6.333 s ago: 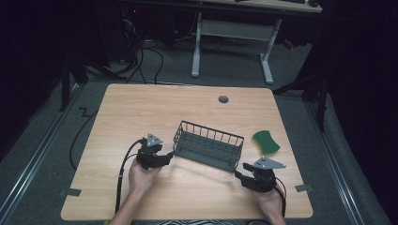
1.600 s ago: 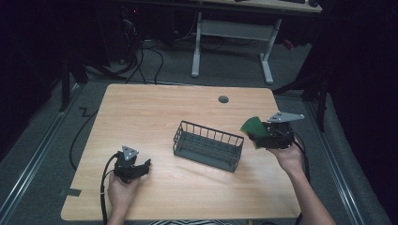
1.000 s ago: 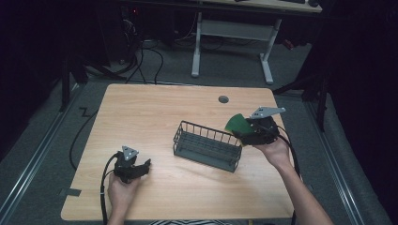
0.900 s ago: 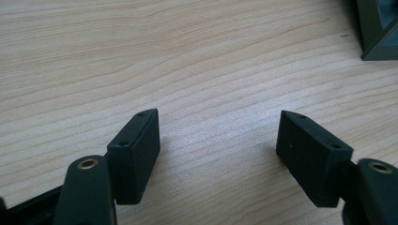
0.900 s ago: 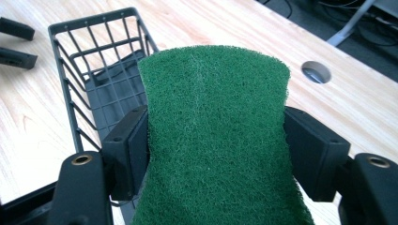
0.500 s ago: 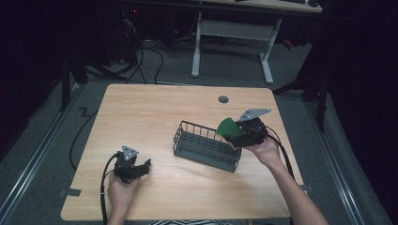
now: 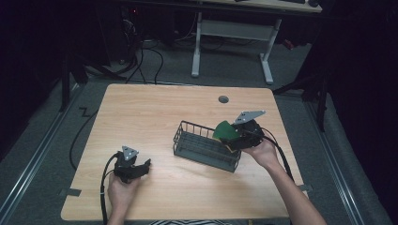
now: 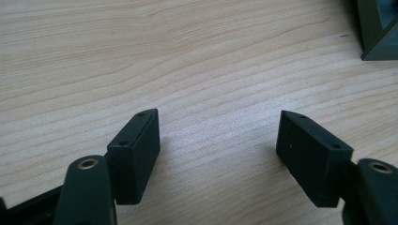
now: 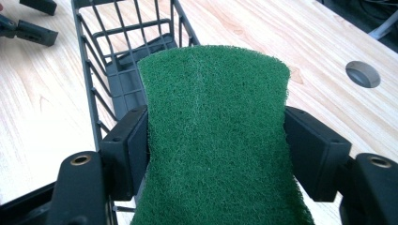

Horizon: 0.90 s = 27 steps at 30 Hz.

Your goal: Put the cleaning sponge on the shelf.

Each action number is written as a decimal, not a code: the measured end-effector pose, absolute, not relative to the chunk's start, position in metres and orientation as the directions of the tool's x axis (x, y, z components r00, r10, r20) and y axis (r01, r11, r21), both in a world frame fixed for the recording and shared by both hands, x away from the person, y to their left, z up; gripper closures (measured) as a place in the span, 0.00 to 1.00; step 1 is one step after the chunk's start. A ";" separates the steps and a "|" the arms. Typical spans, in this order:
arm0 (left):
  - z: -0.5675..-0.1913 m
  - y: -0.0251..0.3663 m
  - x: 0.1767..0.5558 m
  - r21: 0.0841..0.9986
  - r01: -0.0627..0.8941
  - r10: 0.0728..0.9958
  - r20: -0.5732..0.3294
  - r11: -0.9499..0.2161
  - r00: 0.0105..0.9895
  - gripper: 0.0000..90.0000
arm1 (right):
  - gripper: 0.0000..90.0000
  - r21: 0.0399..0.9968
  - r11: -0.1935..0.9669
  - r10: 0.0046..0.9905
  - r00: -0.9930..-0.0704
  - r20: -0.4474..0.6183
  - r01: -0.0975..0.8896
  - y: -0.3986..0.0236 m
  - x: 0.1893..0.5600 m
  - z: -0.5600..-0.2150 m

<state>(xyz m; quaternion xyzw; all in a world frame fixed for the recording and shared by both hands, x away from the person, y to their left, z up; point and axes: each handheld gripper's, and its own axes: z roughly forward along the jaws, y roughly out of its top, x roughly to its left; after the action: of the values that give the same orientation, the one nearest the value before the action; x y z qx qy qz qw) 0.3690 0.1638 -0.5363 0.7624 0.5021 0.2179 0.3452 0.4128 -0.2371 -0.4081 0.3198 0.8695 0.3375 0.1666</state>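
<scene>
Right gripper [image 7: 233, 136] clamped on a green scouring pad [image 9: 216, 140], jaws pressing its two side edges so that the pad bows slightly between them. Held above the near end of a dark wire basket [image 7: 206, 145], pad's free edge reaching out ahead of the jaws over the basket's open top. Beyond the pad in the right gripper view, the basket's solid floor [image 9: 123, 70] and bars, then bare wooden tabletop [image 9: 291, 42] with a round cable hole [image 9: 362, 74] off to the pad's far side.

Left gripper [image 7: 141, 166] resting low on the table, well apart from the basket, jaws spread wide with nothing but wood grain between them.

Likely aim, judged from the pose: dropping the pad into the basket. Risks from here: released too early or too far back, the pad landing on the rim and tipping out onto the table; soft and springy, possibly sticking to one jaw face on opening and falling askew; lowered too steeply, a jaw catching a wire and dragging the light, unsteadied basket.
</scene>
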 end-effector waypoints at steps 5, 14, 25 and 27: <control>-0.536 0.164 0.369 0.745 0.615 0.916 -0.015 -0.257 0.401 0.35 | 0.33 0.682 0.581 0.659 -0.748 -0.075 0.443 -0.235 0.413 -0.411; -0.536 0.164 0.369 0.745 0.615 0.916 -0.014 -0.258 0.401 0.35 | 0.32 0.650 0.616 0.646 -0.758 -0.092 0.445 -0.230 0.413 -0.417; -0.536 0.164 0.369 0.745 0.615 0.916 -0.014 -0.258 0.401 0.35 | 0.30 0.628 0.632 0.637 -0.765 -0.089 0.453 -0.228 0.414 -0.421; -0.536 0.164 0.369 0.745 0.615 0.916 -0.014 -0.258 0.401 0.35 | 0.30 0.629 0.632 0.636 -0.767 -0.089 0.452 -0.227 0.414 -0.422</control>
<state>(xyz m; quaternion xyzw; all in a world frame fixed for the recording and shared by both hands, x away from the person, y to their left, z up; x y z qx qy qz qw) 0.3690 0.1638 -0.5362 0.7625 0.5020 0.2179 0.3451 0.4139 -0.2274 -0.4215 0.3055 0.8904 0.3007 0.1530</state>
